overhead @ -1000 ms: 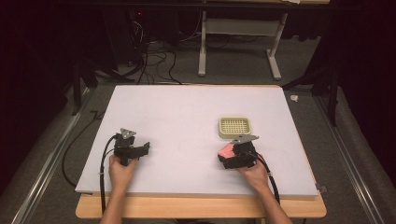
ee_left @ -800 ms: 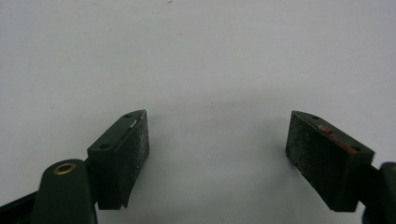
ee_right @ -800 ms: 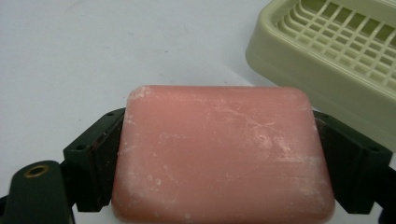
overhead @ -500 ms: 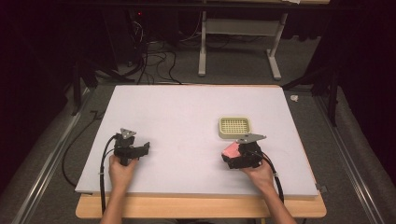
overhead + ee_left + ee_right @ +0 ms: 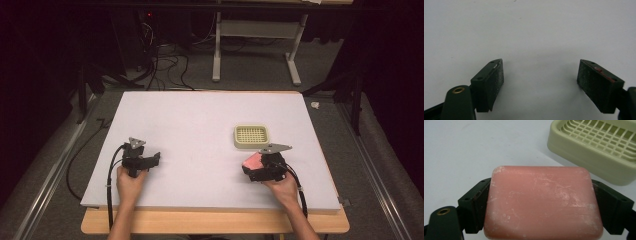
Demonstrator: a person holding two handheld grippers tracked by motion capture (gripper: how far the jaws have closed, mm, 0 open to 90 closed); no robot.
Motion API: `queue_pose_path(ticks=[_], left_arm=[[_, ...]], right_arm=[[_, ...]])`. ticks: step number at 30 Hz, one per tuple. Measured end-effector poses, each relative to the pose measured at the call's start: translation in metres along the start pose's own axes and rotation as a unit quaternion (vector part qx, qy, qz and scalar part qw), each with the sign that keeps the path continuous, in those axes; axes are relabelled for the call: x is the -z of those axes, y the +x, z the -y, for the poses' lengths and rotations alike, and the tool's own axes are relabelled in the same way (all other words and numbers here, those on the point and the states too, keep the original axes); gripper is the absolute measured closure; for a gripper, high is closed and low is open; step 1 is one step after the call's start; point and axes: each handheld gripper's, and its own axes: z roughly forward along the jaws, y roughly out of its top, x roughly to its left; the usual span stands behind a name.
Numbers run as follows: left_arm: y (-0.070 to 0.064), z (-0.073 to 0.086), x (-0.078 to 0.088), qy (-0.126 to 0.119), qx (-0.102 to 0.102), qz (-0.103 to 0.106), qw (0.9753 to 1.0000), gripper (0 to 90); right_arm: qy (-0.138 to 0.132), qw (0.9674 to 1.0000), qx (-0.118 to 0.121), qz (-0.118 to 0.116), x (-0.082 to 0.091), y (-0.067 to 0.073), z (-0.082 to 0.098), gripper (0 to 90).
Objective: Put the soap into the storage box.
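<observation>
A pink bar of soap (image 5: 542, 202) sits between the jaws of my right gripper (image 5: 541, 183), and both pads press its sides. In the high view this right gripper (image 5: 256, 169) holds the soap (image 5: 252, 161) at the front right of the white table top (image 5: 200, 120). A pale green soap dish (image 5: 251, 136) with a grid insert lies just beyond it, and its wall (image 5: 584, 157) shows at the upper right of the right gripper view. My left gripper (image 5: 150, 161) rests at the front left, its jaws wide open (image 5: 540, 72) over bare table with nothing between them.
A wooden edge (image 5: 215, 220) runs along the table's front. Beyond the far edge are a white stand (image 5: 255, 45) and cables (image 5: 165, 65) on the floor. A metal rail (image 5: 45, 175) runs along the left side.
My right gripper has shifted slightly to the right with the soap in it. The left gripper has not moved.
</observation>
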Motion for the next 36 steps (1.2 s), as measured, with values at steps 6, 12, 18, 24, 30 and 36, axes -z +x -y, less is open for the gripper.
queue_pose_path(ticks=[6,12,18,24,30,36], left_arm=[[0.000,0.000,0.000,-0.001,0.000,-0.001,1.0000,22.0],[0.000,0.000,0.000,-0.001,-0.001,-0.001,1.0000,22.0],[0.000,0.000,0.000,-0.001,0.000,-0.001,1.0000,22.0],[0.000,0.000,0.000,-0.001,-0.001,-0.001,1.0000,22.0],[0.000,0.000,0.000,-0.001,-0.001,-0.001,1.0000,22.0],[0.000,0.000,0.000,0.000,-0.001,-0.001,1.0000,21.9]], right_arm=[[-0.011,0.9998,-0.016,-0.002,0.010,-0.011,0.008,13.7],[-0.019,0.9995,-0.027,0.000,0.020,-0.019,0.012,13.7],[-0.031,0.9987,-0.041,0.002,0.032,-0.029,0.015,13.7],[-0.033,0.9981,-0.051,0.005,0.037,-0.036,0.017,13.7],[-0.036,0.9977,-0.058,0.005,0.041,-0.040,0.013,13.7],[-0.043,0.9974,-0.056,0.012,0.046,-0.042,0.002,13.7]])
